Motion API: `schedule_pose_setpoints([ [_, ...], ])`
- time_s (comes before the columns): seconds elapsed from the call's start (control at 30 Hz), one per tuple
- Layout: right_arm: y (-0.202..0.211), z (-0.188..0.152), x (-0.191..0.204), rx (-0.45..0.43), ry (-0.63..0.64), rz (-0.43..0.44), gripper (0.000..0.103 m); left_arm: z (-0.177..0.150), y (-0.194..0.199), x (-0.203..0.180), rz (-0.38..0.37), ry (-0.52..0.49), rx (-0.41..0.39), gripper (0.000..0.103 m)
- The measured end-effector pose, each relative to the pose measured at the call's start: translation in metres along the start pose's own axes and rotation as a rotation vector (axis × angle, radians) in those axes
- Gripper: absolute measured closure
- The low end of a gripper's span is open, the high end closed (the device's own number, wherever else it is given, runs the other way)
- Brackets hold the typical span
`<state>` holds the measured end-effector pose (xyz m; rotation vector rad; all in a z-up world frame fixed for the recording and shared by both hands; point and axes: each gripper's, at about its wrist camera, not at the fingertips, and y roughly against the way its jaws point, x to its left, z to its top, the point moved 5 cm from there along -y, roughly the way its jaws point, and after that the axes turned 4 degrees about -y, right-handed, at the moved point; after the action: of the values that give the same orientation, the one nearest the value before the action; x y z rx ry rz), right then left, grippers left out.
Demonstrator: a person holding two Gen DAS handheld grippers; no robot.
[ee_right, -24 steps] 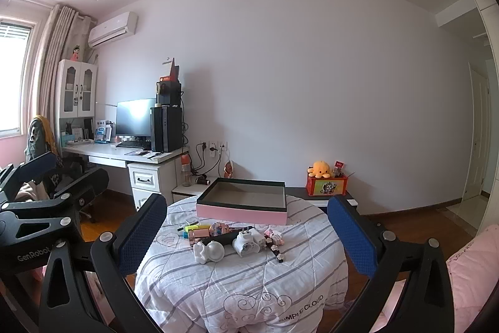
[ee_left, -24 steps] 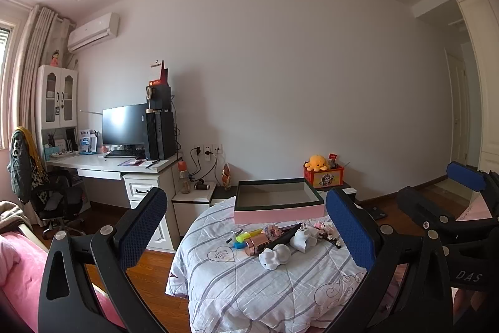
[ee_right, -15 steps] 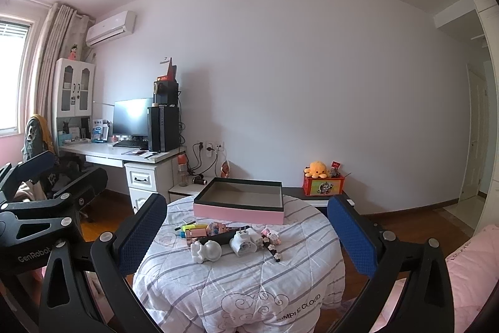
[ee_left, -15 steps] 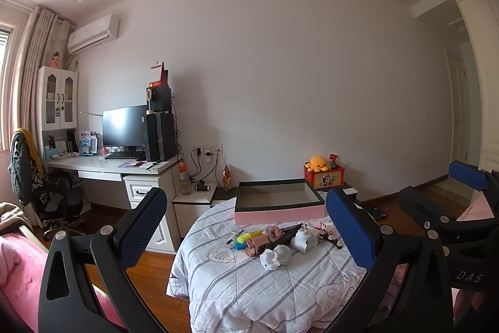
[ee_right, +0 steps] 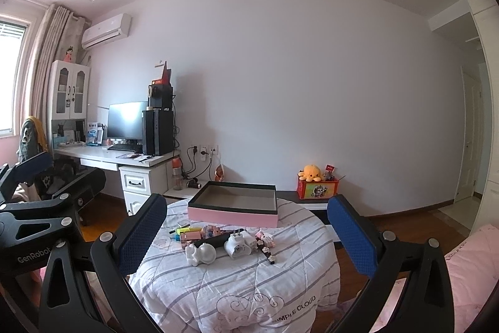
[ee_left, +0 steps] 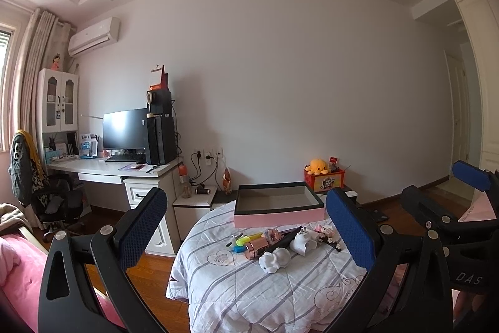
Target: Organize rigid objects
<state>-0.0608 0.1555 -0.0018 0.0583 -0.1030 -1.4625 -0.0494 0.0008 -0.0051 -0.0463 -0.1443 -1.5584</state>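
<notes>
A round table under a striped white quilt [ee_left: 237, 283] [ee_right: 237, 280] holds an empty pink box with a black rim [ee_left: 277, 205] [ee_right: 234, 206]. In front of the box lies a cluster of small things: a white figurine [ee_left: 274, 259] [ee_right: 199, 253], a white plug adapter [ee_left: 304, 241] [ee_right: 238, 244], a rose-gold tube [ee_left: 255, 247], highlighters [ee_right: 187, 230] and small toys. My left gripper [ee_left: 246, 227] and right gripper [ee_right: 246, 228] are both open and empty, held well short of the table.
A white desk [ee_left: 109, 169] with a monitor and a tower stands at the left by an office chair [ee_left: 53, 198]. A red toy box with a yellow plush [ee_right: 316, 186] sits behind the table. Pink bedding [ee_right: 467, 258] lies at the lower right. Wooden floor surrounds the table.
Both views have shifted slightly; the table sits a little lower and nearer in the right wrist view. The objects on the table have not moved. Both grippers stay open.
</notes>
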Motion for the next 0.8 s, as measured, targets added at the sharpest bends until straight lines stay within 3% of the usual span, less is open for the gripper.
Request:
schedule_pose_setpoints([
  [0.8, 0.0053, -0.0017, 0.0028, -0.015, 0.013, -0.014, 0.000, -0.0048, 0.0001, 0.0024, 0.018, -0.013, 0.000, 0.000],
])
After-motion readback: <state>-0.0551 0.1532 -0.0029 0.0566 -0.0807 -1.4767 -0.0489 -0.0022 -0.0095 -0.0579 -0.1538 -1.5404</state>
